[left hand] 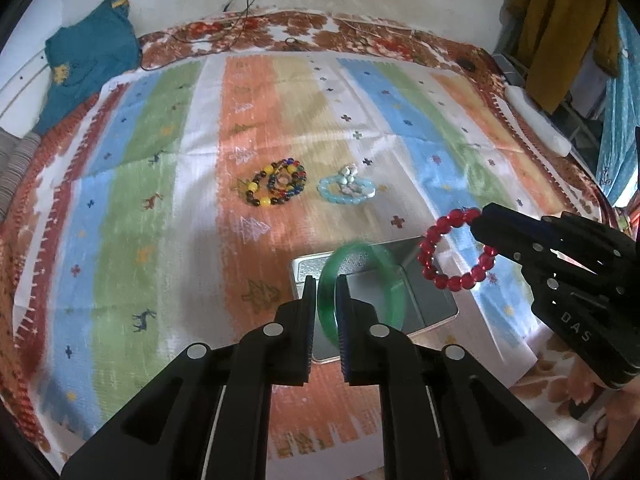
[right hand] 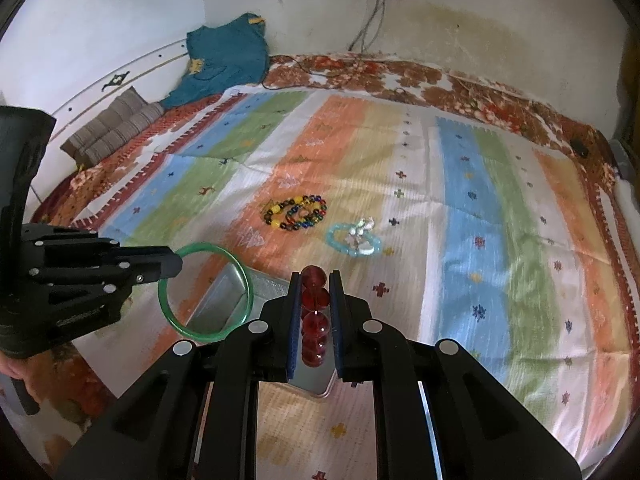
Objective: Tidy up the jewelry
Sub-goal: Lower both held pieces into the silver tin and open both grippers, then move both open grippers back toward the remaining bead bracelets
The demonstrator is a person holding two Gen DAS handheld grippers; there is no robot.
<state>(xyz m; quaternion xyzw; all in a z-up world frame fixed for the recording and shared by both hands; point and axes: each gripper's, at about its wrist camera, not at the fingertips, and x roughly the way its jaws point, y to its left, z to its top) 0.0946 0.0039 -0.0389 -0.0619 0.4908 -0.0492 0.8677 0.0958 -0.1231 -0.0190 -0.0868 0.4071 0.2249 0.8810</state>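
Note:
My left gripper (left hand: 325,284) is shut on a green bangle (left hand: 362,280) and holds it above a silver metal tin (left hand: 424,300). It also shows in the right wrist view (right hand: 176,262) with the bangle (right hand: 168,312). My right gripper (right hand: 315,280) is shut on a red bead bracelet (right hand: 315,316), held above the tin (right hand: 224,296). In the left wrist view the right gripper (left hand: 482,226) holds the bracelet (left hand: 430,248) just right of the tin. A multicolour bead bracelet (left hand: 276,186) and a light blue bracelet with white charms (left hand: 346,190) lie on the striped cloth beyond.
A striped cloth (left hand: 160,200) covers a bed with a brown floral sheet (left hand: 360,36). A teal garment (left hand: 88,60) lies at the far left corner by the wall. Cables (left hand: 244,4) run down the wall. Clothes (left hand: 560,24) hang at the right.

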